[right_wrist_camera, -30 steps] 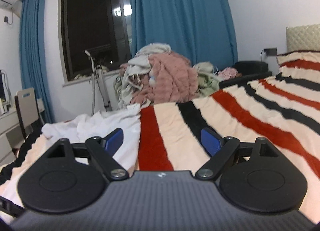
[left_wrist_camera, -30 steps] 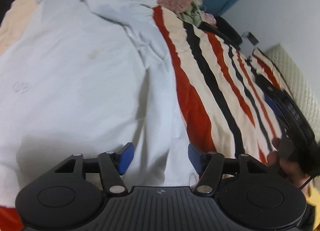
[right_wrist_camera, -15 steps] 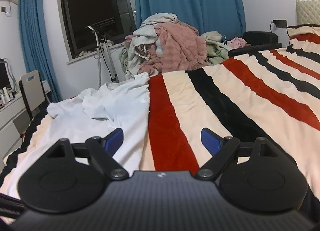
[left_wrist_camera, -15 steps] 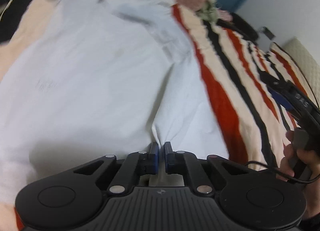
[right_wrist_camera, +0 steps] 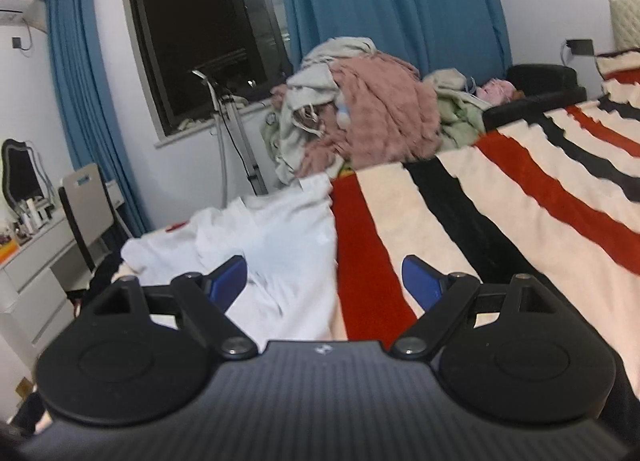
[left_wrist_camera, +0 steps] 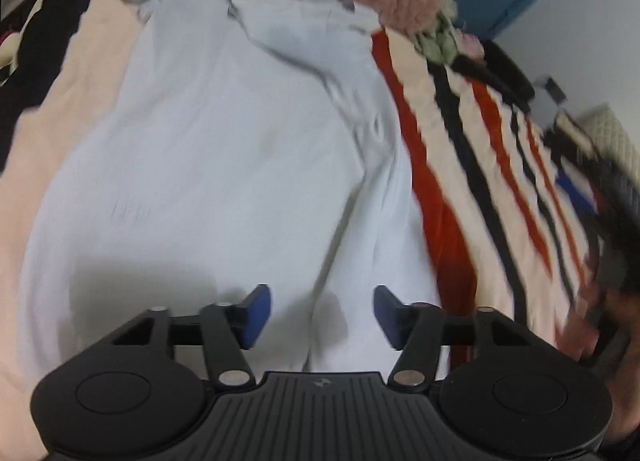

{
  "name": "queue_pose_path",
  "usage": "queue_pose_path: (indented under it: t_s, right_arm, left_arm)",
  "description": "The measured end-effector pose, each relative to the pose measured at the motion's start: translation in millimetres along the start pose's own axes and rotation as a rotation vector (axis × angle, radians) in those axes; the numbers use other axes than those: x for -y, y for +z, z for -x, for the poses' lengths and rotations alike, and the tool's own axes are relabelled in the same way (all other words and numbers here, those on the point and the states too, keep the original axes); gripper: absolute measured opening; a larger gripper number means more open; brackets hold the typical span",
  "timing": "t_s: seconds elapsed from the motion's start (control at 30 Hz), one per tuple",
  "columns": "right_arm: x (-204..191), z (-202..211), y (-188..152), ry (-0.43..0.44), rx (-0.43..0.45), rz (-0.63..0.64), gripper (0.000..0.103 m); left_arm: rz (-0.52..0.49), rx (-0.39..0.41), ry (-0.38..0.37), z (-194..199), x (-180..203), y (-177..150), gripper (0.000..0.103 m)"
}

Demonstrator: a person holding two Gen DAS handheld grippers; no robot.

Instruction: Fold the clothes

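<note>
A white shirt (left_wrist_camera: 220, 161) lies spread flat on the striped blanket (left_wrist_camera: 460, 181), its collar at the far end. My left gripper (left_wrist_camera: 322, 297) hovers over the shirt's near hem. Its jaws are opening, and the cloth lies beneath them without either pad pressing on it. In the right wrist view the white shirt (right_wrist_camera: 288, 237) lies ahead and to the left. My right gripper (right_wrist_camera: 324, 267) stands open above the shirt's right edge and the blanket (right_wrist_camera: 480, 221), holding nothing. At the left wrist view's right edge the right gripper (left_wrist_camera: 600, 197) shows as a blur.
A heap of pink, grey and green clothes (right_wrist_camera: 360, 113) sits at the bed's far end, below blue curtains (right_wrist_camera: 392, 13) and a dark window. A chair (right_wrist_camera: 86, 205) and white drawers (right_wrist_camera: 32, 273) stand left of the bed. A black seat (right_wrist_camera: 540, 81) is at far right.
Half a second ago my left gripper was shut on the shirt's near hem. It has since opened and let the cloth go. My right gripper has drifted left, over the shirt's right edge.
</note>
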State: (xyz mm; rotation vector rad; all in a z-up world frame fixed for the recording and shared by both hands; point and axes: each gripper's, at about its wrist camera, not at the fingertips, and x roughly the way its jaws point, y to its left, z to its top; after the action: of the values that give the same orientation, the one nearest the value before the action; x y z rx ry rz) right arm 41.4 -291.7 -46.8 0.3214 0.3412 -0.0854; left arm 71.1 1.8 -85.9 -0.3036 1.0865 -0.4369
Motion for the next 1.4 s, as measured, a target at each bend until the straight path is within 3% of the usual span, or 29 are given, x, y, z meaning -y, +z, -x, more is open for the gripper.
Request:
queue_pose_path:
  t_s: [0.07,0.2,0.4,0.43,0.47,0.53,0.57,0.73,0.8,0.9,1.03,1.27,1.4]
  right_arm:
    - [2,-10,-2,0.015,-0.006,-0.027,0.086]
    - [27,-23,-25,-0.048,-0.003,-0.096,0.086]
    - [63,-60,-38,-0.174,-0.044,-0.161,0.086]
    - [65,-67,-39,-0.183,-0.041,-0.166,0.086]
    - [66,-74,-41,-0.189,-0.036,-0.168,0.086]
    - [64,-89,-44,-0.197,-0.026,-0.146,0.086]
    - [62,-96,-47,-0.197,-0.027,-0.133,0.086]
    - [59,-127,-57,-0.175,-0.062,-0.103,0.086]
    - [59,-135,-61,-0.170,-0.080,-0.097,0.086]
    - [59,-143,-66,-0.167,-0.105,-0.094,0.086]
    - [58,-146,-70,-0.166,-0.112,-0.090,0.086]
    - [46,-133,-64,-0.164,-0.074,-0.029,0.086]
    - [37,-119,-59,-0.163,-0.053,0.013,0.086]
  left_arm:
    - [0.060,0.027,-0.029,-12,0,29,0.075]
    - [0.219,0.121,-0.068,-69,0,98,0.077]
    - [0.174,0.288,0.079,-160,11,169,0.069]
    - [0.166,0.295,0.098,-172,10,178,0.057]
    - [0.158,0.299,0.114,-181,9,184,0.035]
    - [0.133,0.289,0.147,-197,9,196,0.008]
    - [0.109,0.292,0.175,-202,9,203,0.004]
    - [-0.039,0.454,0.399,-204,15,222,0.003]
    - [-0.041,0.442,0.449,-208,11,226,0.005]
    - [-0.062,0.367,0.395,-211,4,220,0.013]
    - [-0.126,0.296,0.357,-186,7,190,0.040]
    - [-0.147,0.134,0.312,-106,24,82,0.052]
    - [-0.202,0.051,0.230,-83,45,19,0.053]
